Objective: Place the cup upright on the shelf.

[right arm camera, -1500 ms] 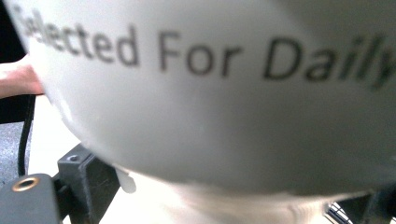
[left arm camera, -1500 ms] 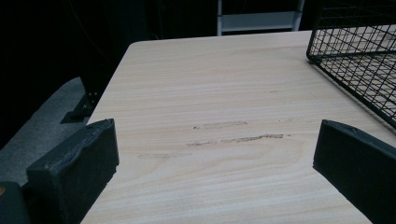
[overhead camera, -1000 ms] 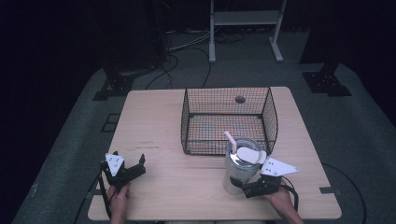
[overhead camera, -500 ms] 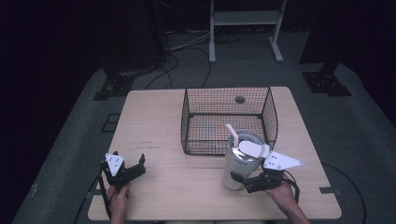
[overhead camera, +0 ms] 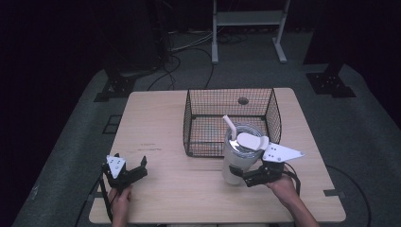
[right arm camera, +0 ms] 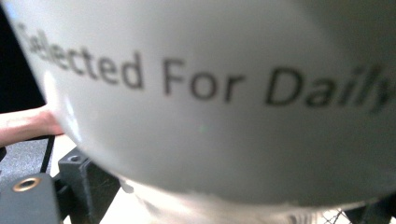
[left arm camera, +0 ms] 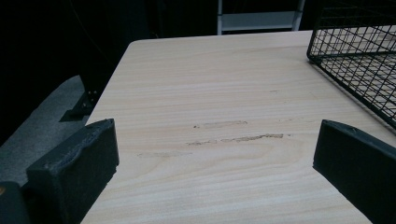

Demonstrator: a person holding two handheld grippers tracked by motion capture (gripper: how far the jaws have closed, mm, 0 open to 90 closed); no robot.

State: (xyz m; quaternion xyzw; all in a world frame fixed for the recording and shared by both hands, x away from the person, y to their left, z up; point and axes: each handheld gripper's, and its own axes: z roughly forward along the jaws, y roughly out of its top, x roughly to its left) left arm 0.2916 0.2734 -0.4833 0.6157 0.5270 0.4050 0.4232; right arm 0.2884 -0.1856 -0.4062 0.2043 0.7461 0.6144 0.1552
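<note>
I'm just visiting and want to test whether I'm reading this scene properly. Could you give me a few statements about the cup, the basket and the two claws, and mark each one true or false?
1. The right claw is closed on the white tumbler. True.
2. The tumbler lies on its side inside the wire basket. False: it is upright, at the basket's near side, not lying in it.
3. The left claw is open with nothing in it. True.
4. The tumbler has a straw sticking up from its lid. True.
5. The left claw grips the basket's edge. False: it is apart from the basket, over the bare table.
</note>
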